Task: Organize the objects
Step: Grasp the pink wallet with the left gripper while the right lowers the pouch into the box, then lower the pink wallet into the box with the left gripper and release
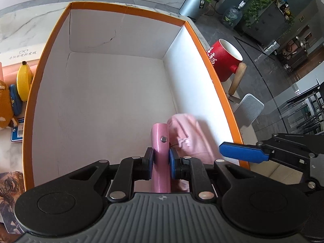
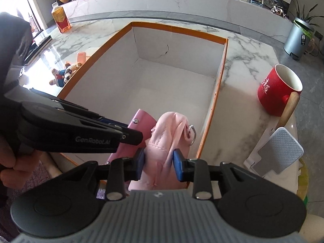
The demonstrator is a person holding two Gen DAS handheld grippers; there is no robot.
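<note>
A large box with an orange rim (image 1: 129,12) and white inside stands on the marble counter; it also shows in the right wrist view (image 2: 178,28). My left gripper (image 1: 160,162) is shut on a pink glossy case with a metal snap (image 1: 160,141), held over the box's near right corner. My right gripper (image 2: 159,162) is shut on a soft pink fabric pouch (image 2: 170,133) with a metal ring, right beside the case (image 2: 141,121). The pouch (image 1: 188,135) shows in the left view too, with one right fingertip (image 1: 241,151) over the box's right rim.
A red mug (image 2: 277,89) and a wooden-handled brush (image 2: 281,149) lie right of the box. A plush toy (image 2: 62,74), a banana toy (image 1: 24,79) and cards lie left of it. An orange bottle (image 2: 60,19) stands far left.
</note>
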